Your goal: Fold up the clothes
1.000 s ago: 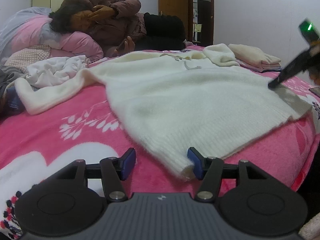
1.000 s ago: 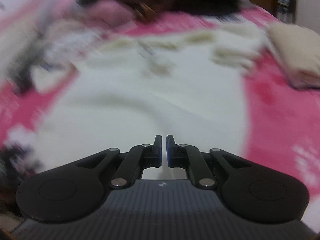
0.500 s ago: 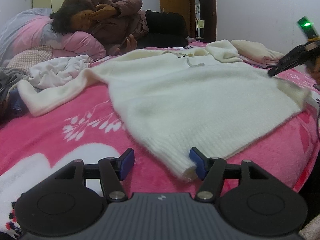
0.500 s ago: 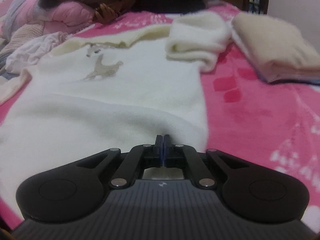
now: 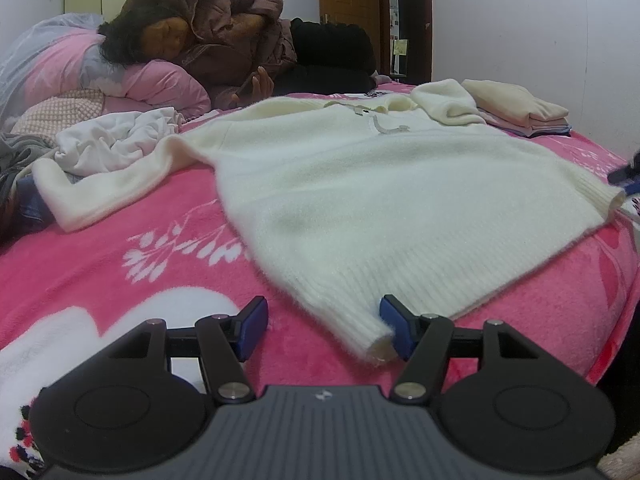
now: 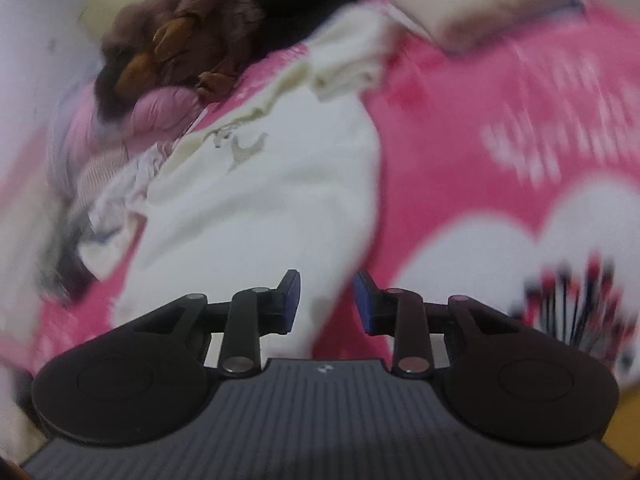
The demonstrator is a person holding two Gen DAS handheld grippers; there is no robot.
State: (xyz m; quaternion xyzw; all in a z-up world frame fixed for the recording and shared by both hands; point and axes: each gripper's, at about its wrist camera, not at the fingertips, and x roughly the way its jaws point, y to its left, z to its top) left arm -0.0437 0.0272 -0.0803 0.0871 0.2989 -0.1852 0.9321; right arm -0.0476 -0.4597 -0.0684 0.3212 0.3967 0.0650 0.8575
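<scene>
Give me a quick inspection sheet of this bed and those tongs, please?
Surface: pink blanket with white leaf print.
Job's things: cream sweater spread flat, one sleeve stretched out to the side; folded pile at the far corner.
Clutter: crumpled white garment beside the sleeve.
Tongs: left tongs open, at the sweater's hem corner; right tongs open over the other hem corner, view blurred.
Cables: nothing seen.
Surroundings: a person in a brown coat lying at the head of the bed; wooden door behind.
</scene>
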